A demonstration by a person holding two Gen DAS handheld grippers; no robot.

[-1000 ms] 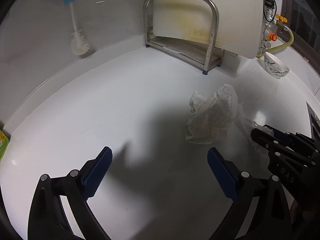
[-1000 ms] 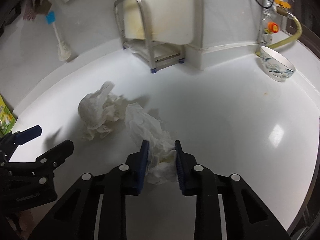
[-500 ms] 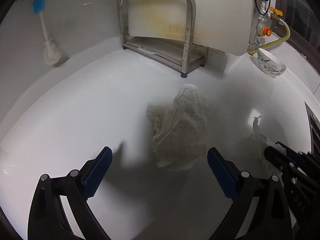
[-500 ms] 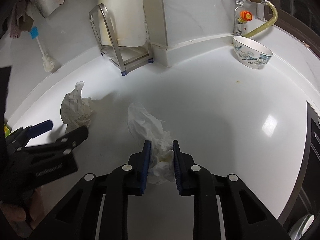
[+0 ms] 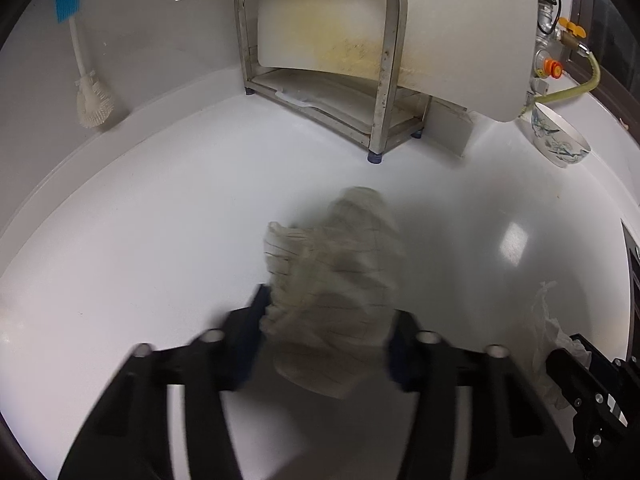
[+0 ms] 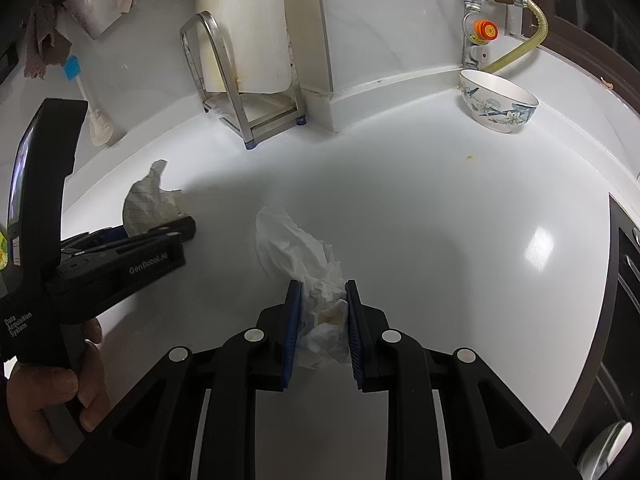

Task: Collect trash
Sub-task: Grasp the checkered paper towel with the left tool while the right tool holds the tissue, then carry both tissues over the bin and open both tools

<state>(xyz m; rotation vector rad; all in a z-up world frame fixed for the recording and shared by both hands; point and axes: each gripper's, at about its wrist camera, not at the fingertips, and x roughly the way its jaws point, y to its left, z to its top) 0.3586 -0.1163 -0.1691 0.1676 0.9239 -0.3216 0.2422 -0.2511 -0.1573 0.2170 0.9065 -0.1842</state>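
Observation:
A crumpled grid-patterned paper (image 5: pixel 332 276) sits between the blue pads of my left gripper (image 5: pixel 326 336), which is closed around it; the view is motion-blurred. The same paper shows in the right wrist view (image 6: pixel 146 206), with the left gripper (image 6: pixel 160 232) on it. My right gripper (image 6: pixel 320 328) is shut on a crumpled white tissue (image 6: pixel 304 256) and holds it above the white counter (image 6: pixel 460 248). The tissue also shows at the right edge of the left wrist view (image 5: pixel 548 332).
A steel rack (image 5: pixel 376 92) holding a white cutting board (image 5: pixel 400 20) stands at the back wall. A floral bowl (image 6: pixel 496 100) sits at the back right under a gas valve and hose (image 6: pixel 512 52). A white brush (image 5: pixel 90 92) leans on the left wall.
My left gripper moved forward onto the grid paper and its jaws closed around it. My right gripper lifted the white tissue and moved right, away from the grid paper.

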